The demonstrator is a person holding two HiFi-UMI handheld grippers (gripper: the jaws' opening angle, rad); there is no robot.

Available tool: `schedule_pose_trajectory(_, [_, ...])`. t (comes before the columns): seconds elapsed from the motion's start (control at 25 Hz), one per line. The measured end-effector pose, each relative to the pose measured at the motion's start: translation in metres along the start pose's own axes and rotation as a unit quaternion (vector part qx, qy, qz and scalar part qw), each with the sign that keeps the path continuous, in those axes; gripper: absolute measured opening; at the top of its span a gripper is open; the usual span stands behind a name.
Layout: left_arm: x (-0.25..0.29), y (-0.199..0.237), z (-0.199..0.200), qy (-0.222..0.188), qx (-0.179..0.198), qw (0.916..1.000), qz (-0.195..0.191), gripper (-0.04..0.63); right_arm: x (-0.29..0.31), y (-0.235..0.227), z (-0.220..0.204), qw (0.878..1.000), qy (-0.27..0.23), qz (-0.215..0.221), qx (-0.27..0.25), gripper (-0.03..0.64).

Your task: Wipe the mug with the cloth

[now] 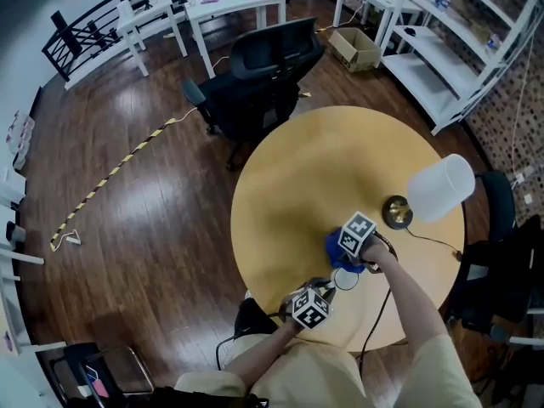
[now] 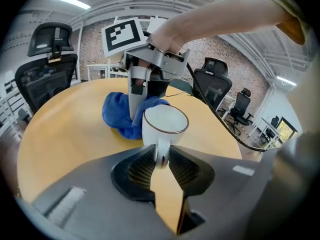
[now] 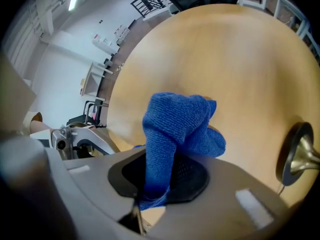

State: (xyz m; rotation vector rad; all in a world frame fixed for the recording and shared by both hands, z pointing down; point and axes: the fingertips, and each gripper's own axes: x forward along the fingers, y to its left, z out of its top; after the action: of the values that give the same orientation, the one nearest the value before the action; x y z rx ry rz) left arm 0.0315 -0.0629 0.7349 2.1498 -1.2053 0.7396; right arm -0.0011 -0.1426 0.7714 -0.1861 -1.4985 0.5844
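Mid-wipe over the round surface [image 1: 289, 185]: pinching the handle of the mug [image 2: 164, 123] in the fingers of the left gripper [image 2: 160, 160], pressing the blue cloth [image 3: 180, 124], clamped in the fingers of the right gripper [image 3: 158, 178], against the mug's far side. Next, probably: rubbing round wall and rim, both grips firm.

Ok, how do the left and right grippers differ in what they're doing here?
The left gripper pinches the thin handle of the white mug; the right gripper clamps a bunched blue cloth. The left gripper's load is rigid and upright, the right gripper's soft and crumpled. Both are shut on something.
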Motion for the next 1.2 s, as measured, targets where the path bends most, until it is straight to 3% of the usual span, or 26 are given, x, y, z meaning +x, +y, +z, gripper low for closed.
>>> schedule_pose_trajectory(0.32, [0.002, 0.001, 0.0, 0.007, -0.001, 1.0, 0.006, 0.072, -0.014, -0.024, -0.033, 0.993, -0.087, -0.019, 0.079, 0.069])
schedule_pose_trajectory(0.48, [0.001, -0.002, -0.002, 0.014, -0.002, 0.9999, -0.005, 0.071, -0.009, -0.025, -0.061, 0.984, -0.122, -0.006, 0.129, 0.067])
schedule_pose_trajectory(0.6, [0.003, -0.002, -0.005, 0.019, -0.006, 0.9997, -0.017, 0.065, -0.005, -0.022, -0.07, 0.966, -0.182, 0.016, 0.182, 0.067])
schedule_pose_trajectory(0.88, [0.003, 0.002, -0.02, 0.051, -0.002, 0.9982, -0.031, 0.06, 0.0, -0.002, -0.075, 0.908, -0.31, 0.056, 0.275, 0.066])
schedule_pose_trajectory(1.2, [0.003, 0.006, -0.02, 0.066, 0.011, 0.9972, -0.032, 0.058, 0.003, 0.013, -0.084, 0.876, -0.346, 0.022, 0.336, 0.066])
